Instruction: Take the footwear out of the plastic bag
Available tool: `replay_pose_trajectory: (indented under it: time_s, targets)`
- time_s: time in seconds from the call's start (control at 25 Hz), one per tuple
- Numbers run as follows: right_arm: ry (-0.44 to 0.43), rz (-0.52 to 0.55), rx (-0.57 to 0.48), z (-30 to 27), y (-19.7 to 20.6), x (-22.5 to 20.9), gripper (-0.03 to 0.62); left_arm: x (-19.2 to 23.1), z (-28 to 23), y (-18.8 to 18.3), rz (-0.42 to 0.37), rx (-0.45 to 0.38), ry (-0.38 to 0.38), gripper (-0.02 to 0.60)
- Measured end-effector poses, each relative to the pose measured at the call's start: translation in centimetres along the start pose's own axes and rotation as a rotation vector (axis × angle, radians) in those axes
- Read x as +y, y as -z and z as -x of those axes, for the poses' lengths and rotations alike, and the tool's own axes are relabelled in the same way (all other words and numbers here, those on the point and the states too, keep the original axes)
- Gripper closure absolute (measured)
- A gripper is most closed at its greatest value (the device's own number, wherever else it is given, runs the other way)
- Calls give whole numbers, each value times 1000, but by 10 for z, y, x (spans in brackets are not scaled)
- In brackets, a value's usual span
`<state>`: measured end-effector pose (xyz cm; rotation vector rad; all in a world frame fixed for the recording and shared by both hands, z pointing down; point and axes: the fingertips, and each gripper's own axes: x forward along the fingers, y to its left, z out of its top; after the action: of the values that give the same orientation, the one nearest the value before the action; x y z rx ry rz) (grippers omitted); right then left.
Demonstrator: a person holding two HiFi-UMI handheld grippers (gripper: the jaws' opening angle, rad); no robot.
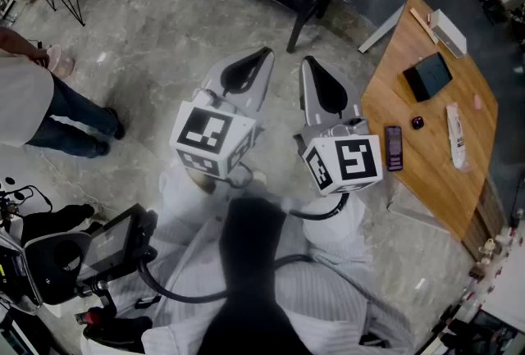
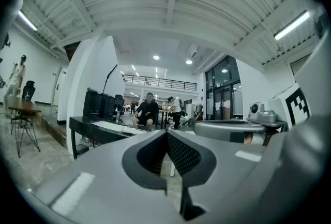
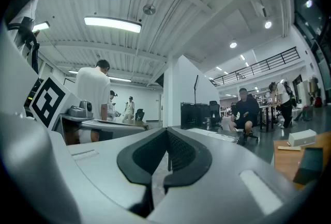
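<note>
Footwear: can't pick it or the plastic bag out in any view. Wooden table [image 1: 435, 181] at frame right, its far corner cut off by the edge. Left tool [image 1: 264, 55] and right tool [image 1: 308, 61] at centre, side by side, jaws pressed together on nothing. On the table: black box [image 1: 427, 76], pale wrapped item [image 1: 455, 136] too small to identify, phone [image 1: 394, 147].

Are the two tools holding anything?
No, the left tool and the right tool both have their jaws shut together with nothing between them.
</note>
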<state>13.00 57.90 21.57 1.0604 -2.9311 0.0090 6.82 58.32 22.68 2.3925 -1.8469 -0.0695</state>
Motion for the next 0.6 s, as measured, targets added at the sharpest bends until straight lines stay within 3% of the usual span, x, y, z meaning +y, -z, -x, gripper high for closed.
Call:
replay_pose_trajectory:
  time_s: [0.6]
  targets:
    - [-23,-8,-2,-5,-3,6,582,4,0,1,8,12,-2,581]
